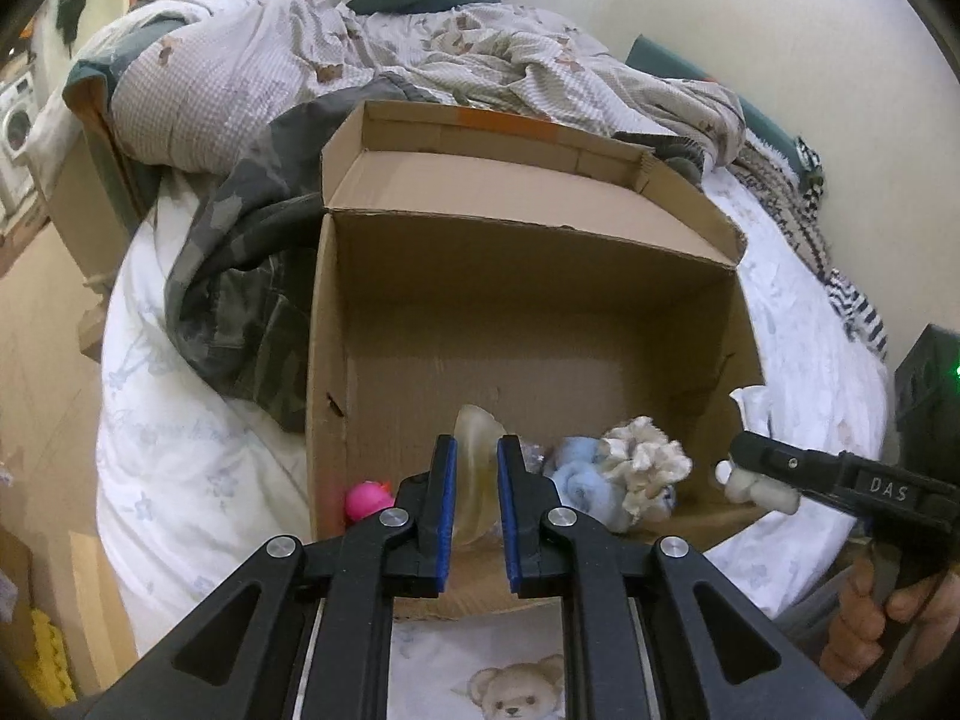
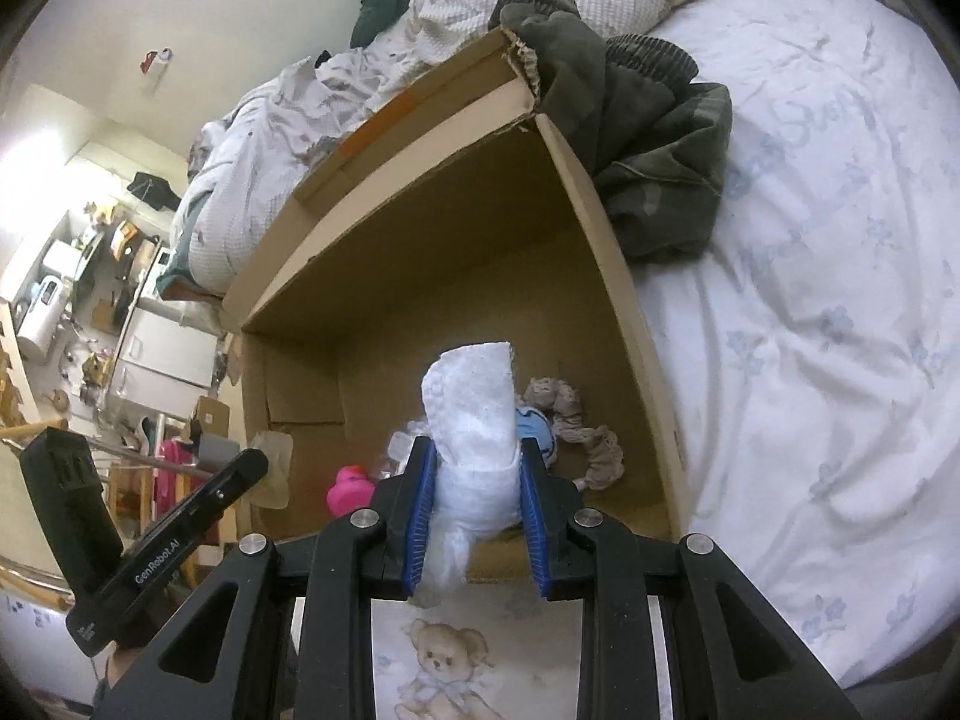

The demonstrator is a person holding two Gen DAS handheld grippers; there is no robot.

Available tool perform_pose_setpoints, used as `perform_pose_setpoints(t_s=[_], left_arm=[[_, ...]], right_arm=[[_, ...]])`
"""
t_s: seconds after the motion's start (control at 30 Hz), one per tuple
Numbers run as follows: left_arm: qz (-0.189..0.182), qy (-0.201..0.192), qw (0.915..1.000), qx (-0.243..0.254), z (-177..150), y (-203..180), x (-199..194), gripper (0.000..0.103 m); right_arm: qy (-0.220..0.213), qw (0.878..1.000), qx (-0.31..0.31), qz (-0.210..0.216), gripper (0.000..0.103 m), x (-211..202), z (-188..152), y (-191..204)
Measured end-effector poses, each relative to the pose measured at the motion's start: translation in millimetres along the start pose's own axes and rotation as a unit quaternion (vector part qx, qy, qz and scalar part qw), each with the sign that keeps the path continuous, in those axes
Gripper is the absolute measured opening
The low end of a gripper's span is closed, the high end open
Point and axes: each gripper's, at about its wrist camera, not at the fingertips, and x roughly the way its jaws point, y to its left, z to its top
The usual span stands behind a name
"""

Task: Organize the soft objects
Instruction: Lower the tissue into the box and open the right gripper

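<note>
An open cardboard box [image 1: 528, 300] stands on the bed, also in the right wrist view [image 2: 432, 252]. Inside lie a pink toy [image 1: 366, 499], a light blue soft item [image 1: 579, 474] and a beige scrunchie [image 1: 645, 462]. My left gripper [image 1: 477, 447] is shut on a translucent yellowish soft pad [image 1: 474, 438] at the box's near edge. My right gripper [image 2: 477, 447] is shut on a white rolled cloth [image 2: 474, 414] over the box's near edge; it shows at the right in the left wrist view [image 1: 756, 474].
A camouflage garment [image 1: 240, 276] lies against the box's left side. A rumpled quilt [image 1: 420, 54] fills the bed's far end. White floral sheet [image 2: 810, 300] lies right of the box. A teddy-print cloth [image 1: 516, 684] lies under the grippers.
</note>
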Motion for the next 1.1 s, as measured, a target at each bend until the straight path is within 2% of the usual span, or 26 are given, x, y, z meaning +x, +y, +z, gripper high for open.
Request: perform_pose_setpoints(t_s=[0.33,0.5,0.6,0.8,0.97,1.1], left_arm=[[-0.006,0.021,0.9997,-0.010,-3.5,0.8,7.6,0.015],[-0.033,0.023,0.9987,-0.030,-2.3,3.5,5.4,0.051],[-0.020,0.021,0.9991,-0.029,-2.1,3.2,3.8,0.063],[0.005,0.022,0.9996,-0.020,-3.3,0.4,4.8,0.064],[0.023,0.011,0.9997,-0.002,-2.9,-5.0,1.4,0.064],[0.071,-0.022,0.9965,0.036,-3.0,-15.3,-8.4,0.064]], right_arm=[[0.022,0.999,-0.019,-0.040,0.029,20.3,-1.8,7.6],[0.029,0.998,-0.023,-0.049,0.029,24.6,-2.6,6.5],[0.029,0.998,-0.025,-0.050,0.029,24.2,-3.5,6.4],[0.023,0.998,-0.029,-0.057,0.029,23.3,-3.0,8.3],[0.013,0.995,-0.058,-0.076,0.029,22.0,-4.3,16.9],[0.009,0.995,-0.067,-0.077,0.029,21.3,-3.1,20.8]])
